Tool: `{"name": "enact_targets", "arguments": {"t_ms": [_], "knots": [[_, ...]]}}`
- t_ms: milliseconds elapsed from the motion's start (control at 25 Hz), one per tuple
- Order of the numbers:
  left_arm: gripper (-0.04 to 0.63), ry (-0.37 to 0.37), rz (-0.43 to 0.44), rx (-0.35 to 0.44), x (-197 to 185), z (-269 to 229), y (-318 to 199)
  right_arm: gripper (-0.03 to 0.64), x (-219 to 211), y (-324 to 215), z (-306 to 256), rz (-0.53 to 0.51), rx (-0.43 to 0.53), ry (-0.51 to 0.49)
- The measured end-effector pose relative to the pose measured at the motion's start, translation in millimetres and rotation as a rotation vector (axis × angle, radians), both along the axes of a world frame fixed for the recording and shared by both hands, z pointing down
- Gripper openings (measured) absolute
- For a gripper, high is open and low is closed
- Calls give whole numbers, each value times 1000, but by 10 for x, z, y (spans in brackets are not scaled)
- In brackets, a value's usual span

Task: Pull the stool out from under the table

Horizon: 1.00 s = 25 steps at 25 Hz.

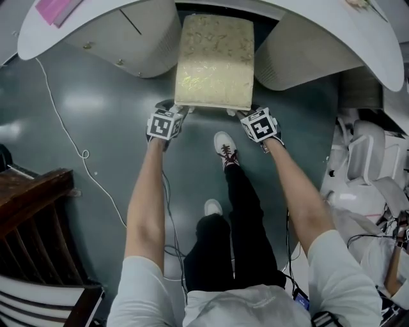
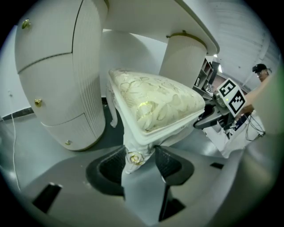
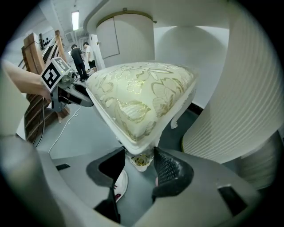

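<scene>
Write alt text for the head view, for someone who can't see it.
Looking down, a person's left hand-held gripper and right hand-held gripper grip the two near corners of a cream patterned stool that sits partly under a white table. The person's white shoes stand on the grey floor just behind it.

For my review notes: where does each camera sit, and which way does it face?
Head view: on the person's head, looking down at the cream-cushioned white-framed stool; forearms, legs show.
Left gripper view: on left hand-held gripper, facing stool's corner between its jaws.
Right gripper view: on right hand-held gripper, facing the other corner likewise.
Shared: all show the stool.
</scene>
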<state>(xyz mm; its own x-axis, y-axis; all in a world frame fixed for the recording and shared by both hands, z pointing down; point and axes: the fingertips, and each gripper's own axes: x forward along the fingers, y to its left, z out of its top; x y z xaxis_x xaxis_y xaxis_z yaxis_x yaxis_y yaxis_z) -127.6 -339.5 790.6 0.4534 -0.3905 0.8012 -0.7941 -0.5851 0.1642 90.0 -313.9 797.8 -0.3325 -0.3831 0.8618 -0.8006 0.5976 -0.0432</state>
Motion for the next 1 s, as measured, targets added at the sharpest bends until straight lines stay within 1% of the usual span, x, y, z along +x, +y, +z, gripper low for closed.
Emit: {"name": "enact_targets", "arguments": {"t_ms": [200,360,560,760,840,1000], "knots": [[215,-13,-22,-8,5,15,516,207,21,502,15,-39,-21,30],[215,-17,-21,-15,-21,44,938,207,-11,926,37,-36,-38,23],[212,-31,-29,3,-25,35,1298,207,-41,1400,28,-59,-53,13],[207,-31,-34,-17,17,36,1667,207,13,1719,42,-62,-57,12],[206,-29,-40,-23,23,36,1810,209,-4,1877,37,-86,-71,8],[206,-43,-58,-38,-62,71,2132,210,-82,2238,69,-131,-111,32]]}}
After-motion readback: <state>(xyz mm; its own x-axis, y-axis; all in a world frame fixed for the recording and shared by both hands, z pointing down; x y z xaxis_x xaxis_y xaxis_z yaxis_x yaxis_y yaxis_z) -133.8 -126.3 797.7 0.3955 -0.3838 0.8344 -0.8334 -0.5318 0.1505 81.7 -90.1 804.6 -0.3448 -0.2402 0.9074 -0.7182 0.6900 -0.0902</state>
